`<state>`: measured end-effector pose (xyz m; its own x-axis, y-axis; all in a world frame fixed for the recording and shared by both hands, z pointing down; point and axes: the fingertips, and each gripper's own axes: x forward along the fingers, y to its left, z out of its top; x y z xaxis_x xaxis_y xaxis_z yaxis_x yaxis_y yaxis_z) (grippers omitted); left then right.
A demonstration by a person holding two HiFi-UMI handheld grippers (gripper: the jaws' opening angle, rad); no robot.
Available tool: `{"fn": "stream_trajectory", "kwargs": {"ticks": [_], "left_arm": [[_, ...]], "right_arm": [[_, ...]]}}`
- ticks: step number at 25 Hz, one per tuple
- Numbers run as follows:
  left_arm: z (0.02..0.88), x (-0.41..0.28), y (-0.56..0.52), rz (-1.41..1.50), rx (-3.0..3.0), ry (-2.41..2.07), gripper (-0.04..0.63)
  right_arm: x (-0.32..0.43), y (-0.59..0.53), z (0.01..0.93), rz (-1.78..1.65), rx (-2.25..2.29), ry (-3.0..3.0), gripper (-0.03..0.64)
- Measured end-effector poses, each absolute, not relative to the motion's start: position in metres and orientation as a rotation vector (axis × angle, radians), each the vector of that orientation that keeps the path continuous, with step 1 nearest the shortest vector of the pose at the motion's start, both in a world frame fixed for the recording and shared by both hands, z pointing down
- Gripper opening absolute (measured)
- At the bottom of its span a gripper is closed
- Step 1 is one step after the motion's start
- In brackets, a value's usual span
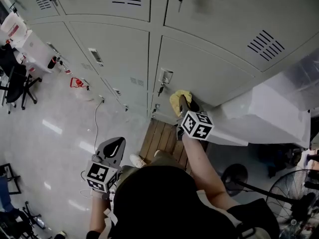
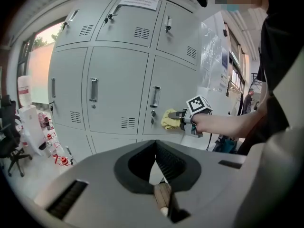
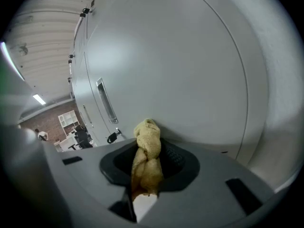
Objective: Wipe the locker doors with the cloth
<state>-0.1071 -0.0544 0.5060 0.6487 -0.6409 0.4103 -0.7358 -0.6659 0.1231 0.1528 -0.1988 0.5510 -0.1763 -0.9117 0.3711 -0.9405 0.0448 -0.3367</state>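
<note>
A bank of grey locker doors fills the top of the head view. My right gripper is shut on a bunched yellow cloth and holds it against a lower door, just right of that door's handle. In the right gripper view the cloth sticks out between the jaws, and the door is very close. My left gripper hangs low over the floor, shut and holding nothing. From the left gripper view the cloth shows pressed on the door.
A wooden pallet lies on the floor at the lockers' foot. A white plastic-wrapped object stands at the right, with a fan below it. An office chair and a red item are at the left.
</note>
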Motion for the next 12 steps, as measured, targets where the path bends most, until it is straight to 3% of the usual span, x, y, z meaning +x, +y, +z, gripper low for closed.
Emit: {"fn": "stream_trajectory", "kwargs": {"ticks": [12], "left_arm": [[0.510, -0.134, -0.057, 0.506, 2.520, -1.211, 0.008]], "right_arm": [[0.098, -0.226, 0.568, 0.988, 1.866, -2.460, 0.104]]}}
